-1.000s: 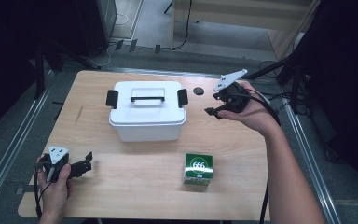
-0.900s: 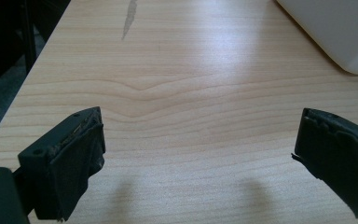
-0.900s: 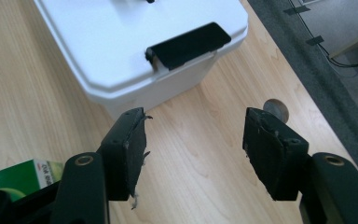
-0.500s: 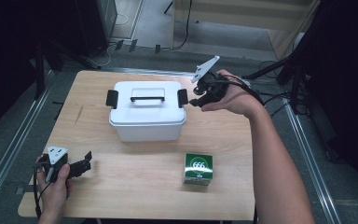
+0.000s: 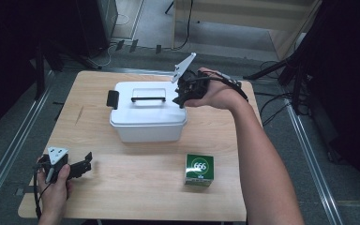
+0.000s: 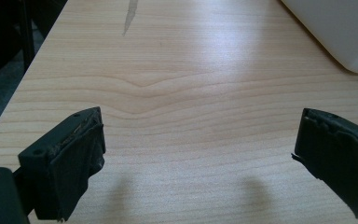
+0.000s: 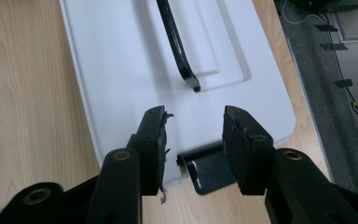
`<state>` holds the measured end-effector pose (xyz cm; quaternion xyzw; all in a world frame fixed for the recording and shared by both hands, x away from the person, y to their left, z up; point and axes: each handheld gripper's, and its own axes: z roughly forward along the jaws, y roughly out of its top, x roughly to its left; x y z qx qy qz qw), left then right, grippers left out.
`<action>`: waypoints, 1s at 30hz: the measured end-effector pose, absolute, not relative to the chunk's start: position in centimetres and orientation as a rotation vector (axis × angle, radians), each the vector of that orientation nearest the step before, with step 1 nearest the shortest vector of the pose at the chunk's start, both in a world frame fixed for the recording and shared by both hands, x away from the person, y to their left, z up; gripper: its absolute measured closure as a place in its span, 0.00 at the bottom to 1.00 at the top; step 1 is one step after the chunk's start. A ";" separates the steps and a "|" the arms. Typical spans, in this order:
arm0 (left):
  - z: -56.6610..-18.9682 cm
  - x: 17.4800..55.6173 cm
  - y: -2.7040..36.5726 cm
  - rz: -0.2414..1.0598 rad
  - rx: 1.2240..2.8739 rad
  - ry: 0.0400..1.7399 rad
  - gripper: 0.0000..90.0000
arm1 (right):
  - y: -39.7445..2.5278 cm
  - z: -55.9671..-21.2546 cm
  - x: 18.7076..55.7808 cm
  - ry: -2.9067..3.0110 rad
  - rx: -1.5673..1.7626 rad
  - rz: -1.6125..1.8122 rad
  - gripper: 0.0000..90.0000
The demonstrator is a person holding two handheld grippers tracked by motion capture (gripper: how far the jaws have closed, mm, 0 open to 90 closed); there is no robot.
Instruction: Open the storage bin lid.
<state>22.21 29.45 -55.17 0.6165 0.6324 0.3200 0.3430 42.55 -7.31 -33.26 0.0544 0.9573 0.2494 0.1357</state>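
High view: a white lidded box [image 5: 147, 112] sits at the middle of the wooden tabletop [image 5: 136, 187], with a black carry handle [image 5: 147, 99] on its lid and a black latch at each end — the left latch [image 5: 112, 98] is plainly visible. The right tongs [image 5: 180, 96] are held at the box's right end, over the lid's edge, grey plate raised. The left tongs [image 5: 85, 163] rest low at the tabletop's near left corner, well apart from the box. A green carton marked 666 [image 5: 199, 169] stands near the front, right of centre. Left gripper view: the left tongs [image 6: 196, 154] are spread wide and released, bare wood between the jaws; a corner of the box [image 6: 335, 32] shows at upper right. Right gripper view: the right tongs [image 7: 193, 133] are parted, grasping nothing — the right-end latch [image 7: 207, 170] lies between and just below the jaws, the lid [image 7: 135, 60] and handle [image 7: 177, 44] beyond.
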 end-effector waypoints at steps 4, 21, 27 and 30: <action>-55.2 22.2 29.4 0.830 1.606 1.642 0.03 | -6.5 -33.5 42.6 2.784 0.157 0.716 0.69; -55.2 22.2 29.4 0.831 1.613 1.629 0.03 | -1.3 -35.1 43.3 2.775 0.048 0.631 0.82; -55.2 22.2 29.4 0.827 1.620 1.628 0.03 | -0.2 -35.2 43.5 2.807 0.047 0.610 0.86; -55.2 22.2 29.4 0.825 1.622 1.627 0.03 | 0.5 -35.3 43.5 2.813 0.027 0.571 0.88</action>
